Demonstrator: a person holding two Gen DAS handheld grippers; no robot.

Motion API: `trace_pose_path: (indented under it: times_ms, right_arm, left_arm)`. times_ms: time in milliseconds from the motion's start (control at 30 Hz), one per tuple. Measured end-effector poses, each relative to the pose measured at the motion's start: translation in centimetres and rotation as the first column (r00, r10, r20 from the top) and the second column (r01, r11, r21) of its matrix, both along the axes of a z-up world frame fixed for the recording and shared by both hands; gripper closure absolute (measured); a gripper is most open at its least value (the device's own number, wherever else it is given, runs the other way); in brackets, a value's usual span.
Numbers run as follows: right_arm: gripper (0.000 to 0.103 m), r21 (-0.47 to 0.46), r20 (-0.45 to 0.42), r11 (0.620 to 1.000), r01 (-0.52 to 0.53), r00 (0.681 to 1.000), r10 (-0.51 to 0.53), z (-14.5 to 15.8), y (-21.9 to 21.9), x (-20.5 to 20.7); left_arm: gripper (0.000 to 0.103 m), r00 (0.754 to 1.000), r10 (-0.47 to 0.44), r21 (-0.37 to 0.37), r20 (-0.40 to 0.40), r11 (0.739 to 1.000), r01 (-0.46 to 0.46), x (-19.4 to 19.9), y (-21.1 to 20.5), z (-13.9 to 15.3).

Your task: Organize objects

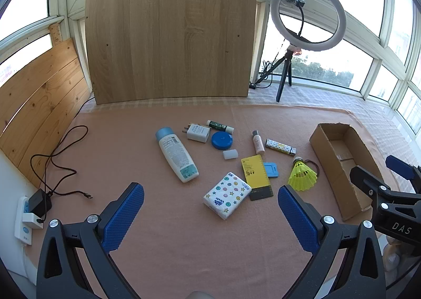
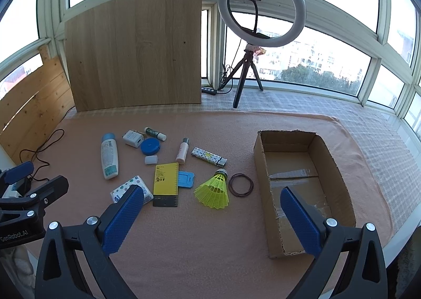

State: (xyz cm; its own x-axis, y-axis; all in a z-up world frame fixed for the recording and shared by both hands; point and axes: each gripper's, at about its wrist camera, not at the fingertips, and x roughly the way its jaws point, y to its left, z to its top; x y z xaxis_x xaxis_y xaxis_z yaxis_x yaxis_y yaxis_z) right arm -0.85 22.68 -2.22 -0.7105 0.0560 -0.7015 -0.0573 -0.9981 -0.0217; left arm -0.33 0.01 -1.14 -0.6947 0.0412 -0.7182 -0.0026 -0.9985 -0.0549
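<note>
Cardboard box (image 2: 339,175): right of frame, stiff, empty.
Lotion bottle (image 2: 109,158): left of centre, smooth, rigid; best gripped across the body.
Tissue pack (image 1: 226,195): centre, soft, "Vinda" printed.
Shuttlecock (image 2: 213,188): light, fragile skirt; taken by the cork.
Left gripper (image 1: 210,216), right gripper (image 2: 211,220): jaws wide, nothing held.

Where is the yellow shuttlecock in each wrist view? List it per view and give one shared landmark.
Left wrist view: the yellow shuttlecock lies right of centre, just left of the cardboard box.
Right wrist view: the shuttlecock lies near the centre, between the yellow card and the box.
Shared landmark: the ring light on its tripod at the window.
</note>
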Motion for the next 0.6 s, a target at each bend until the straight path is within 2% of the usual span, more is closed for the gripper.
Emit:
trace_pose_path:
  times_ms: [600]
  right_arm:
    - [0.001,0.002,0.007,1.0,-0.003,1.0,0.003,-0.16,-0.35,-0.33]
  left_arm:
    - [0.0,1.0,-0.004,0.002,0.002,1.0,0.004,-0.18,-0.05,0.08]
